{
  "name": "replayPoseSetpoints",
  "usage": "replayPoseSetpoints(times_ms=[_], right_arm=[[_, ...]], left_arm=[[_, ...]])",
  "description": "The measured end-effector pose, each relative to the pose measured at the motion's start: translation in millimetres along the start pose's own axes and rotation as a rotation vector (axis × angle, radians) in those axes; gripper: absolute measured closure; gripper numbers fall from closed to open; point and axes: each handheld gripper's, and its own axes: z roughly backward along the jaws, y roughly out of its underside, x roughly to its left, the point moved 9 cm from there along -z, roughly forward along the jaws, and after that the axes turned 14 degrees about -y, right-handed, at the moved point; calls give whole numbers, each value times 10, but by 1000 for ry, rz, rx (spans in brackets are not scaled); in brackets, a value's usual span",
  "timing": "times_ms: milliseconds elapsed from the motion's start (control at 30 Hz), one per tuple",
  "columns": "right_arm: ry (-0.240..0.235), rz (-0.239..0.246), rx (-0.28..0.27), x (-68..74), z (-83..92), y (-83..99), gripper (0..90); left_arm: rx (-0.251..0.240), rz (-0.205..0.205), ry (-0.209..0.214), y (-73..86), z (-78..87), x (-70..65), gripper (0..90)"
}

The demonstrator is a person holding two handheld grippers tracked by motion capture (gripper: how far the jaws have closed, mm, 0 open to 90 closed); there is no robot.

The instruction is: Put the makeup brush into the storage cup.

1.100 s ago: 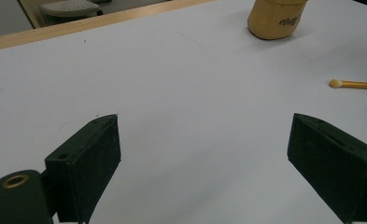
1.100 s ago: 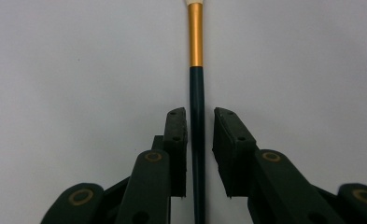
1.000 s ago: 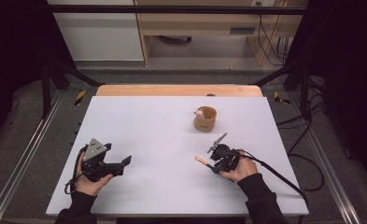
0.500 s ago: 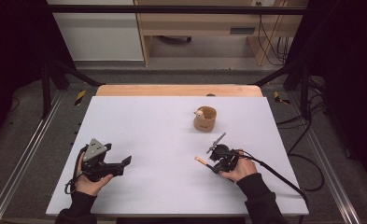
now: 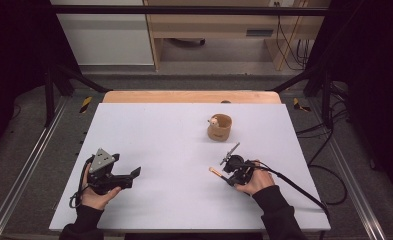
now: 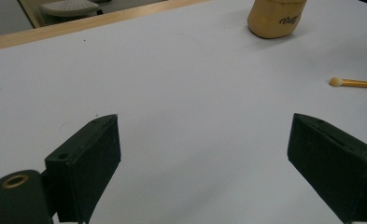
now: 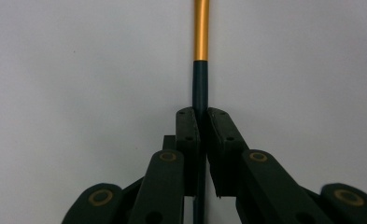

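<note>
A slim brush (image 5: 215,172) with a gold ferrule, dark handle and small pale tip lies level over the white table (image 5: 159,135), right of centre. My right gripper (image 5: 227,176) is shut on its dark handle; in the right gripper view the jaws (image 7: 200,112) pinch the handle and the brush (image 7: 201,37) runs straight ahead. My left gripper (image 5: 132,177) rests at the near left, held in a hand, open with nothing between its jaws (image 6: 204,126). From there the brush (image 6: 354,83) lies off to the right.
A tan cup (image 5: 219,129) with a small pale thing in it stands behind the right gripper; the cup (image 6: 275,21) is at top right in the left gripper view. A wooden strip (image 5: 189,96) edges the table's far side. A black cable (image 5: 294,187) trails right from the right gripper.
</note>
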Motion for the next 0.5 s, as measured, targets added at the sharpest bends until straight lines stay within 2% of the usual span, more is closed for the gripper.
replayPoseSetpoints(times_ms=[233,367,500], right_arm=[[12,23,-16,12,5,4,839],[18,34,-57,21,37,-26,839],[2,39,-116,55,112,-65,839]], left_arm=[[-1,2,1,-1,0,1,92],[1,-2,1,0,3,3,92],[1,-1,2,-1,3,-1,92]])
